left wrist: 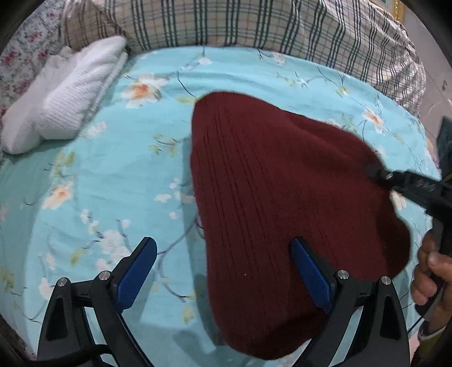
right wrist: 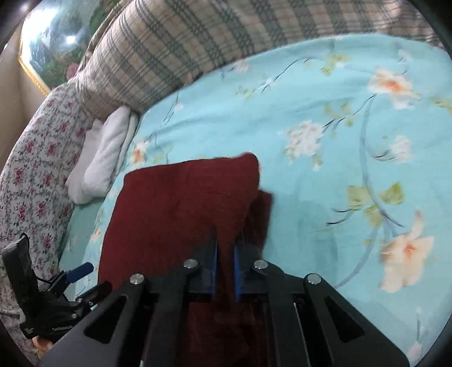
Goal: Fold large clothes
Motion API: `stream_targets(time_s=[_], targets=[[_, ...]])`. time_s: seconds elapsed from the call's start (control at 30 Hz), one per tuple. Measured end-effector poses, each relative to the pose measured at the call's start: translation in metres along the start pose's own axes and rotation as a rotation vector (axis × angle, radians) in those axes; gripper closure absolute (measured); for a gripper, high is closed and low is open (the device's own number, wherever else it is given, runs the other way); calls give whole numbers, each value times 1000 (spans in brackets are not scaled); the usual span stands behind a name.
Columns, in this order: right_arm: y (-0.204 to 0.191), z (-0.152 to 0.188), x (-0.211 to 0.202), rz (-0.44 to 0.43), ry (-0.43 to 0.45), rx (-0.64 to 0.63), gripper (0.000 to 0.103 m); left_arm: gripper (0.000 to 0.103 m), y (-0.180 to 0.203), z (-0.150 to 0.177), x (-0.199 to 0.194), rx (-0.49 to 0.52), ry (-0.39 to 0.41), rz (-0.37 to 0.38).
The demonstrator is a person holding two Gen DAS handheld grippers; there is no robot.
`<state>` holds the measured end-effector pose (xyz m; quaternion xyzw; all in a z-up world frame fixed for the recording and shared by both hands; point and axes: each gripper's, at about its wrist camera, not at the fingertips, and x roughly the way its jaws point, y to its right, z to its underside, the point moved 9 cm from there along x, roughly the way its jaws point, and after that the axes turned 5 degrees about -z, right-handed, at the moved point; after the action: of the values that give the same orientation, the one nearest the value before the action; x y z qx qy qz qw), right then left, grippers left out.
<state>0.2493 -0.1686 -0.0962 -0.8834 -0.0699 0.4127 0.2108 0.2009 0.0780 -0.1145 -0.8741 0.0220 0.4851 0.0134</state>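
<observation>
A dark red knitted sweater (left wrist: pixel 268 197) lies folded on a light blue floral bedsheet (left wrist: pixel 113 175). My left gripper (left wrist: pixel 223 268) is open and empty, held over the sweater's near left edge, its right finger above the cloth. My right gripper (right wrist: pixel 225 262) is shut on the sweater's (right wrist: pixel 183 203) right edge, with red cloth pinched between the blue pads. In the left wrist view the right gripper (left wrist: pixel 375 170) reaches in at the sweater's right side. The left gripper (right wrist: pixel 82 269) shows at the lower left of the right wrist view.
A folded white knitted garment (left wrist: pixel 70 96) lies at the far left of the bed. A plaid blanket (left wrist: pixel 254 25) runs along the back. A floral quilt (right wrist: pixel 36 169) lies on the left. The blue sheet (right wrist: pixel 339 141) spreads to the right of the sweater.
</observation>
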Motion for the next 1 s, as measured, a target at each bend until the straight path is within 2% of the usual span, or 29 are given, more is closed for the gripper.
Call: stream_targets(time_s=[0.07, 0.1, 0.13, 0.23, 0.3, 0.37, 0.47, 0.5, 0.53, 0.57, 0.63, 0.7, 0.77, 0.83, 1.0], targets=[[14, 7, 16, 28, -60, 24, 91, 7, 1, 0, 5, 5, 2, 1], [19, 13, 25, 35, -106, 39, 84, 6, 1, 1, 5, 6, 7, -2], [22, 13, 25, 45, -103, 54, 81, 6, 1, 1, 5, 6, 11, -4], [15, 2, -9, 113, 16, 15, 80, 6, 0, 0, 6, 9, 12, -4], [-8, -1, -31, 75, 79, -47, 80, 6, 0, 0, 5, 14, 18, -12], [-28, 11, -25, 24, 20, -110, 80, 6, 1, 0, 5, 34, 34, -34], [-25, 43, 21, 38, -152, -132, 81, 5, 1, 1, 4, 73, 56, -72], [-20, 49, 33, 29, -162, -122, 81, 5, 0, 1, 3, 78, 60, -79], [-19, 45, 33, 13, -122, -118, 81, 5, -1, 1, 2, 79, 59, -81], [-18, 43, 32, 3, -121, -104, 80, 5, -1, 1, 0, 76, 58, -82], [-20, 39, 22, -6, -116, -67, 80, 5, -4, 1, -10, 63, 69, -77], [-24, 40, 4, 3, -104, -82, 79, 5, -7, 4, -20, 53, 71, -76], [-31, 45, -8, -7, -98, -100, 72, 5, -8, 10, -30, 43, 68, -78], [-36, 52, -17, -8, -98, -110, 54, 5, -8, 17, -40, 52, 65, -98], [-41, 71, -40, 1, -98, -150, 52, 4, -3, 38, -59, 105, 62, -171]])
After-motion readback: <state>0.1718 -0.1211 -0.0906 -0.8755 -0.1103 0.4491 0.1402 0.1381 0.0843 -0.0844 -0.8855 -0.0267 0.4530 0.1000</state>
